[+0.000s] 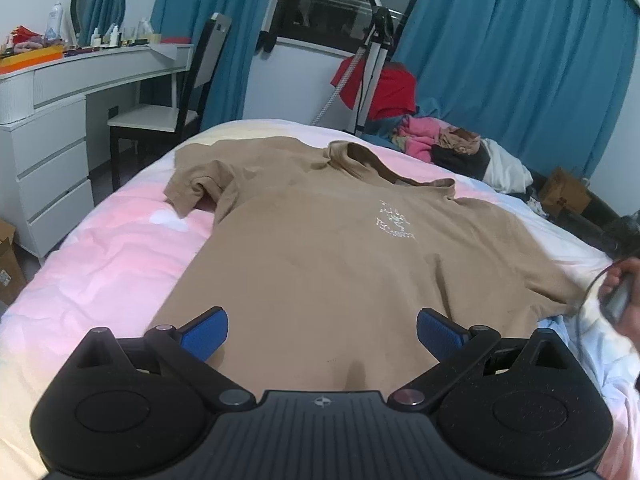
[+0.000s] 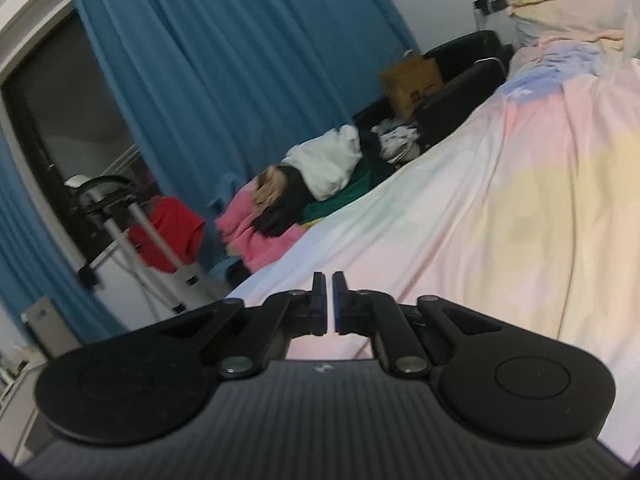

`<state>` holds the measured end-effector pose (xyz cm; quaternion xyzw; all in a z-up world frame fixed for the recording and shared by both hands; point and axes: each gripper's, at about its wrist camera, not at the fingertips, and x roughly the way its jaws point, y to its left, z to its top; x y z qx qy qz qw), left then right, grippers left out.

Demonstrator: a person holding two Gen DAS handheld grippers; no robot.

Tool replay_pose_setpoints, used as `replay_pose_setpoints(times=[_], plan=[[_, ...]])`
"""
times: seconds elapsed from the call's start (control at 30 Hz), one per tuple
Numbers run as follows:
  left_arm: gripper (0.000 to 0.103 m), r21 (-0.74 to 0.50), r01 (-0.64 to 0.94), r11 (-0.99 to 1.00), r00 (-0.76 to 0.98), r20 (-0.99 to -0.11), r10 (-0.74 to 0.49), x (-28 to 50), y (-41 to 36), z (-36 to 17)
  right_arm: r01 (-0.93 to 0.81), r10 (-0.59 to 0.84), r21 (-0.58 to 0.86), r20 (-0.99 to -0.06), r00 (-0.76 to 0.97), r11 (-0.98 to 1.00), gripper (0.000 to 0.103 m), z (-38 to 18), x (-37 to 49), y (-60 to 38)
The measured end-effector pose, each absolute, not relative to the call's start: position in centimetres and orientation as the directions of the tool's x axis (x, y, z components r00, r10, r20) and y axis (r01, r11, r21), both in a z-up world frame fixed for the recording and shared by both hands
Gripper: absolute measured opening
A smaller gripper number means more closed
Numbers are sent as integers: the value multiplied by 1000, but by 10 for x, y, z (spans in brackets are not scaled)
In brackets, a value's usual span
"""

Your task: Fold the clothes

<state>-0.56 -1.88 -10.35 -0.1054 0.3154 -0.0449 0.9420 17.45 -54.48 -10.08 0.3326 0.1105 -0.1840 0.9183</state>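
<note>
A tan T-shirt [image 1: 320,248] with a small white chest print lies spread face up on the pastel bedspread [image 1: 112,264], collar toward the far side, its left sleeve crumpled. My left gripper [image 1: 322,334] is open, its blue pads wide apart over the shirt's near hem, holding nothing. My right gripper [image 2: 329,304] is shut and empty, raised above the bedspread [image 2: 500,208] and turned away from the shirt, which does not show in the right wrist view. The hand holding it shows at the right edge of the left wrist view [image 1: 620,292].
A pile of clothes [image 1: 452,148] lies at the bed's far right edge, also in the right wrist view [image 2: 304,192]. A tripod [image 1: 372,68] with a red garment stands behind it. A white dresser [image 1: 52,120] and chair [image 1: 160,116] stand left. Blue curtains [image 2: 224,72] hang behind.
</note>
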Motion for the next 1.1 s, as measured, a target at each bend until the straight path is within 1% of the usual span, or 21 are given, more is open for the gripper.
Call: replay_pose_setpoints(times=[0.03, 0.2, 0.37, 0.43, 0.47, 0.5, 0.53, 0.57, 0.6, 0.67, 0.7, 0.77, 0.87, 0.93, 0.97, 1.0, 1.03, 1.07, 1.1], plan=[[102, -230, 27, 973, 792, -589, -161, -3, -21, -105, 418, -268, 578, -329, 905, 701, 8, -108, 176, -547], [100, -228, 72, 971, 775, -600, -199, 5, -30, -109, 385, -129, 577, -434, 891, 721, 9, -130, 171, -540], [100, -206, 83, 975, 783, -592, -191, -4, -28, -105, 309, 0, 532, -502, 865, 788, 9, -107, 134, -503], [100, -190, 85, 978, 789, -587, -182, -11, -25, -102, 250, 69, 515, -522, 850, 820, 10, -95, 115, -479], [100, -182, 85, 980, 792, -584, -178, -14, -24, -100, 215, 102, 497, -536, 838, 840, 15, -89, 101, -466], [100, -174, 86, 981, 795, -581, -173, -17, -22, -98, 185, 127, 482, -545, 829, 857, 37, -87, 86, -454], [100, -167, 87, 982, 799, -578, -169, -20, -21, -97, 156, 150, 466, -554, 819, 871, 52, -84, 71, -441], [100, -162, 83, 983, 802, -575, -163, -23, -18, -95, 126, 179, 453, -572, 800, 883, 76, -83, 57, -428], [100, -162, 82, 983, 806, -570, -161, -27, -16, -92, 96, 208, 440, -592, 779, 893, 77, -82, 43, -415], [100, -177, 82, 981, 812, -559, -169, -35, -10, -88, 14, 265, 396, -639, 722, 918, 76, -76, 20, -389], [100, -183, 84, 979, 813, -556, -173, -38, -7, -86, -18, 271, 362, -665, 696, 932, 76, -74, 9, -376], [100, -191, 88, 978, 816, -549, -180, -46, -2, -82, -72, 273, 291, -745, 609, 954, 76, -76, -10, -352], [100, -189, 93, 977, 828, -531, -182, -56, 3, -76, -128, 301, 273, -852, 428, 953, 75, -92, -36, -323], [100, -183, 82, 980, 838, -519, -167, -60, 5, -73, -141, 308, 276, -888, 341, 951, 75, -102, -45, -308], [100, -184, 75, 980, 840, -518, -161, -61, 7, -72, -161, 300, 261, -900, 316, 952, 72, -106, -47, -300], [100, -185, 67, 980, 842, -516, -155, -63, 9, -71, -191, 271, 220, -914, 301, 957, 61, -111, -49, -291], [100, -189, 61, 980, 840, -521, -153, -63, 10, -71, -207, 229, 174, -930, 286, 963, 56, -117, -49, -284], [100, -194, 55, 980, 837, -525, -151, -64, 12, -71, -211, 199, 144, -943, 268, 967, 45, -121, -48, -282], [100, -201, 55, 978, 834, -529, -155, -66, 14, -71, -215, 169, 116, -953, 250, 970, 30, -124, -47, -280]])
